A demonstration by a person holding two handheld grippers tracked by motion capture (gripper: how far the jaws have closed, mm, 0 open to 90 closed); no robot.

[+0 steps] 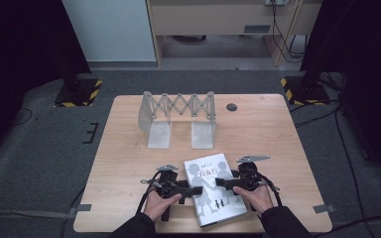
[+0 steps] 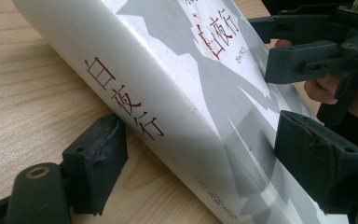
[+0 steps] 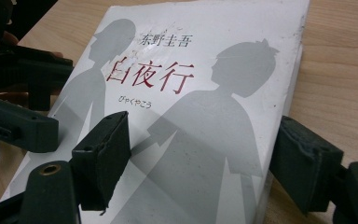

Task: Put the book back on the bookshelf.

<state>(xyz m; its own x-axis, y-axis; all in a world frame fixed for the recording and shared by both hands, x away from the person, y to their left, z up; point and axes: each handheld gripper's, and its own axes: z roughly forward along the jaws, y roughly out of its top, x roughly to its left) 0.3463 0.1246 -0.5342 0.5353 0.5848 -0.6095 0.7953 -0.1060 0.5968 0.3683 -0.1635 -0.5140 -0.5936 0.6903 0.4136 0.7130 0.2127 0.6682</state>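
White and grey, with red lettering down the spine: a book flat on the pale wooden bench, close to the near edge and between both hands. Long axis running away from the person toward the far side, top end leaning a little left. Spine along the left edge, page edges along the right.

Left tongs brought in sideways from the left, pointing straight across at the spine. Spread wide in the left gripper view: one pad low on the bench side, just beside the spine, the other out over the front cover. Not closed on anything; actual contact with the cover hard to judge.

Right tongs brought in from the opposite side, pointing back across the short width. Likewise wide apart in the right gripper view: one pad over the cover near the silhouettes, the other off the page edge above bare wood. Nothing clamped here either.

Equally near, then, one at each long edge, facing each other across the book's width at about mid-length. Crossways to the long axis, so well placed for closing on the two edges, if that is the intention.

Farther back, well apart from the book, a grey folding metal rack standing upright with nothing in it. Possibly the destination, though only a guess.
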